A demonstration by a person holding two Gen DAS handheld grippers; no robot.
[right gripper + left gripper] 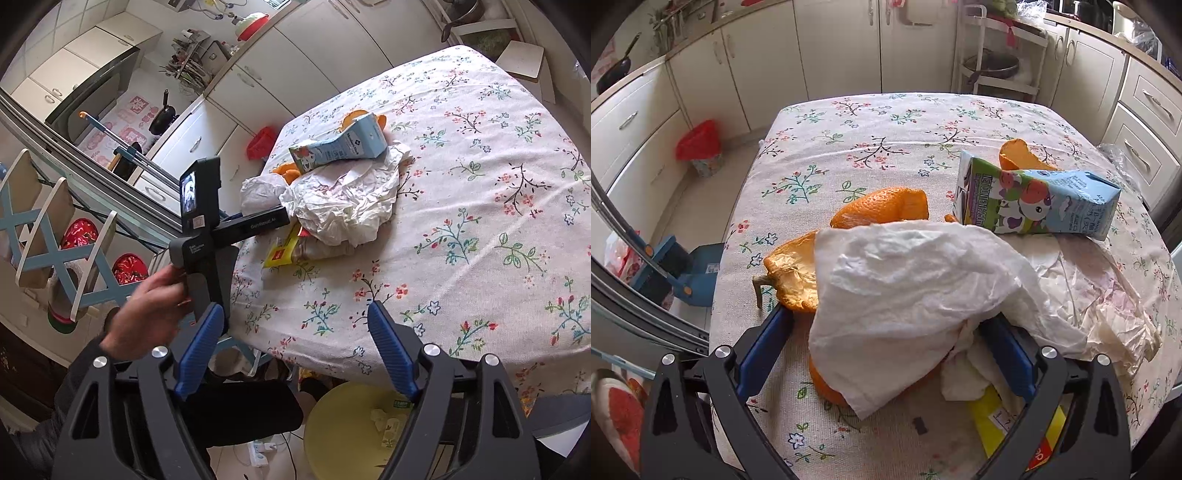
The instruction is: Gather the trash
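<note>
A trash pile lies on the floral tablecloth. A white crumpled tissue drapes over orange peels, next to a blue milk carton, crumpled paper and a yellow wrapper. My left gripper is open, its fingers on either side of the tissue's near end. In the right wrist view the pile and carton lie at the table's left edge, with the left gripper reaching in. My right gripper is open and empty above the table's near edge.
A yellow bin with some trash stands on the floor below my right gripper. A red-lined bin stands by the cabinets. A blue dustpan and broom lie left of the table. A black chair stands near.
</note>
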